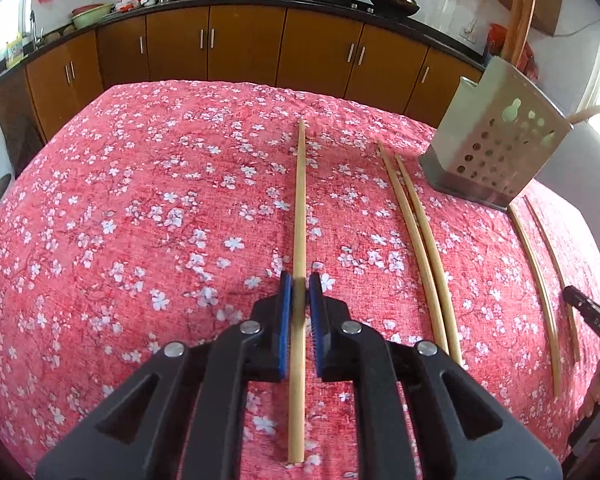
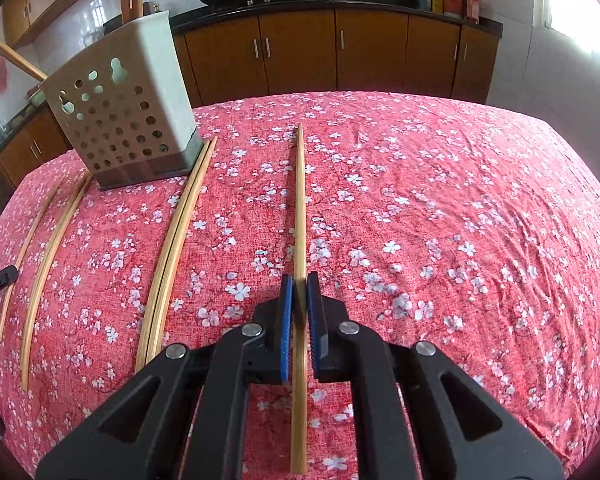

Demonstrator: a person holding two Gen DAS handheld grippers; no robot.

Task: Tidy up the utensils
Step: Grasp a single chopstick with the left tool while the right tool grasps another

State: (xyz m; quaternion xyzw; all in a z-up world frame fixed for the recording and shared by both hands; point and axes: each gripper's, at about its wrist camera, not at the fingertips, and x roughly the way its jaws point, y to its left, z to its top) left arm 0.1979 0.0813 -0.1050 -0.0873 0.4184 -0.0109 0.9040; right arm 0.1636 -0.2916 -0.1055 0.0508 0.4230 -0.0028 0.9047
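Each gripper straddles its own bamboo chopstick on the floral tablecloth (image 1: 140,200), lined up lengthwise for pickup. The left gripper (image 1: 300,286) brackets one chopstick (image 1: 299,208); the right gripper (image 2: 299,286) pinches another chopstick (image 2: 300,208). A perforated metal utensil holder (image 2: 128,120) stands nearby, probably their destination.

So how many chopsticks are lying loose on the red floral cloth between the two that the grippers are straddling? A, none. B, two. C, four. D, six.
C: the left wrist view shows a close pair of chopsticks lying left of the perforated holder and two more chopsticks lying apart nearer the right gripper, four in all, and the right wrist view shows the same four.
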